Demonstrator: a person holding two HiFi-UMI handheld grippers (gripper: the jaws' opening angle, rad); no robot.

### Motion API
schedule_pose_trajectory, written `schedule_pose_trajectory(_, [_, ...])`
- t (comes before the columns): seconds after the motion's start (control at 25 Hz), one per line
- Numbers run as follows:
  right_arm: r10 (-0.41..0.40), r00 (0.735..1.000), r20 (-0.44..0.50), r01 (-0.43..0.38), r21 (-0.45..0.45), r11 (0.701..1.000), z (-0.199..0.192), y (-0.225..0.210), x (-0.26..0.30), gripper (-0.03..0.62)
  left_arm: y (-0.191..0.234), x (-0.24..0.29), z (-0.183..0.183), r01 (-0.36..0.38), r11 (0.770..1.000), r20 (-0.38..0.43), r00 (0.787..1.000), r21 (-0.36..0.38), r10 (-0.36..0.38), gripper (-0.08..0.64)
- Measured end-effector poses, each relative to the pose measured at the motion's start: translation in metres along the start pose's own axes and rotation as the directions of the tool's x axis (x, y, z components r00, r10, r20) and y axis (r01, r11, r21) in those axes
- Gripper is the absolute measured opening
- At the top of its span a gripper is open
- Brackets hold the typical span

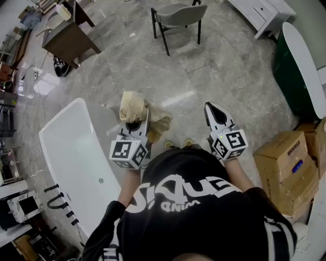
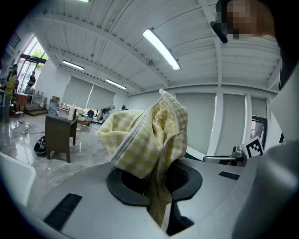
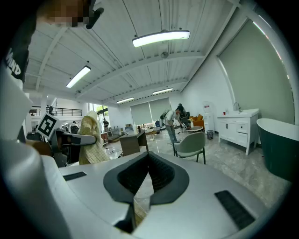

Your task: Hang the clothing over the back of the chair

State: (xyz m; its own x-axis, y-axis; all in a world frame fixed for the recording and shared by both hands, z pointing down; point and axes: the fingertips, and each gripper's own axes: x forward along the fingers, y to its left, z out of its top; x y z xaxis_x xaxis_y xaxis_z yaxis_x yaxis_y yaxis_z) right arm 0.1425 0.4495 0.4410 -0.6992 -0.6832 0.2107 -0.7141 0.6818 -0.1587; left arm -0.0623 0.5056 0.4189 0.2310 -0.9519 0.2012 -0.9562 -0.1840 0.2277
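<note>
Left tool pinches yellow checked clothing. Cloth bunches above tool tips, one fold hangs down between pads. Right tool pressed together, holding nothing, at 3 o'clock of left tool, apart from it. Grey chair at 12 o'clock, well apart from clothing. White bathtub at 9 o'clock.

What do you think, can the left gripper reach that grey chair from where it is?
Probably not yet. The left gripper, shut on the yellow clothing, is close to the person's body, and the chair stands well away across the floor. Nothing blocks the way; stepping closer should do it.
</note>
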Motion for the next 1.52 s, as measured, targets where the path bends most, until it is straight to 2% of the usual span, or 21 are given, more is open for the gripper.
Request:
schedule_pose_trajectory(0.32, [0.024, 0.999, 0.038, -0.024, 0.000, 1.000, 0.009, 0.015, 0.011, 0.014, 0.008, 0.005, 0.009, 0.044, 0.999, 0.010, 0.999, 0.011, -0.044, 0.080])
schedule_pose_trajectory(0.64, [-0.065, 0.997, 0.045, 0.065, 0.006, 0.998, 0.003, 0.002, 0.007, 0.014, 0.016, 0.020, 0.009, 0.099, 0.995, 0.015, 0.995, 0.026, -0.099, 0.080])
schedule_pose_trajectory(0.84, [-0.112, 0.993, 0.031, 0.112, 0.012, 0.994, -0.002, -0.017, 0.015, 0.014, 0.022, 0.035, 0.007, 0.108, 0.993, 0.004, 0.994, 0.042, -0.109, 0.080])
schedule_pose_trajectory(1.2, [-0.104, 0.994, 0.025, 0.103, 0.021, 0.994, 0.004, -0.042, 0.075, 0.014, 0.056, 0.082, 0.021, 0.103, 0.992, 0.005, 0.995, 0.067, -0.103, 0.080])
schedule_pose_trajectory(1.52, [-0.075, 0.997, 0.015, 0.075, 0.022, 0.997, 0.035, -0.080, 0.154, 0.014, 0.088, 0.150, 0.054, 0.102, 0.993, -0.002, 0.995, 0.060, -0.102, 0.080])
